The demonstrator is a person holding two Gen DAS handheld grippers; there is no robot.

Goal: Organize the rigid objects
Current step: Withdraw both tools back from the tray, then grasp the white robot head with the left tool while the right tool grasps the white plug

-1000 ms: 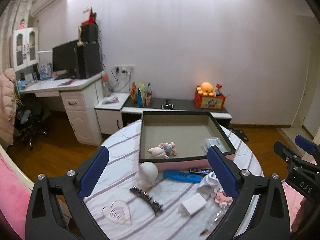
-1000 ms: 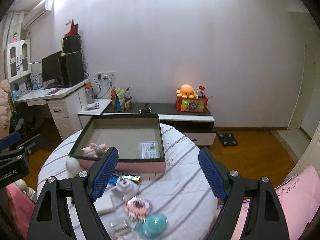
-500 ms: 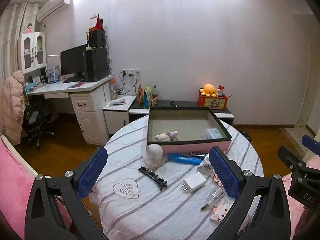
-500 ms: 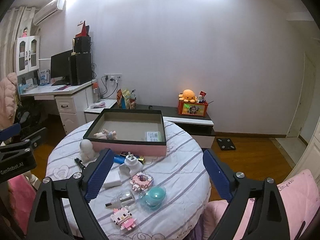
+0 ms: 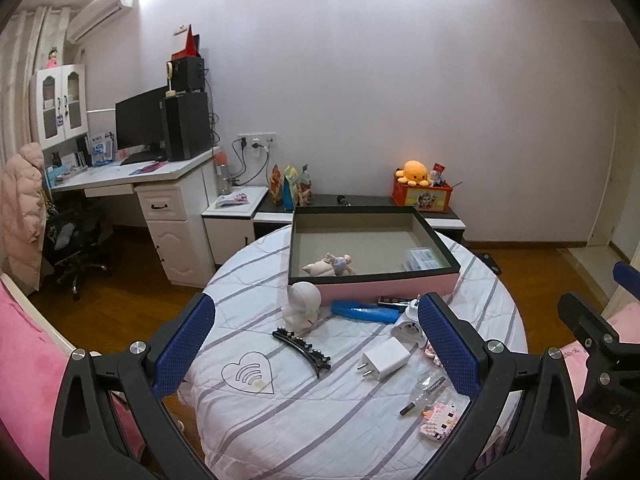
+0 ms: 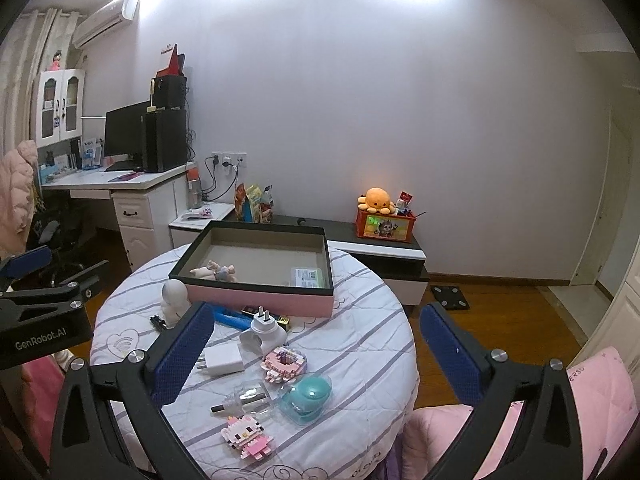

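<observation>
I've pulled both grippers back vs 1 s ago; far more of the round table [image 5: 248,412] shows now. My left gripper [image 5: 316,344] & right gripper [image 6: 314,354] are spread wide, holding and touching nothing. Pink tray [image 5: 374,286] sits center frame w/ a small figurine [image 5: 330,266] inside; charger [image 5: 384,360], hair clip [image 5: 302,346], and prob. a glass vial [image 6: 248,398] lie loose in front.

Pink building-block piece [image 5: 433,351] mostly hidden behind finger [image 5: 448,344] of left hand-held gripper [image 5: 316,344]. Dark hair clip [image 6: 157,322] largely covered in right wrist view. Label on clear case [image 6: 309,277] in box [image 6: 260,294] too small to read (likewise in left view). Table [image 5: 304,420] near edge cut off by frame bottom.
</observation>
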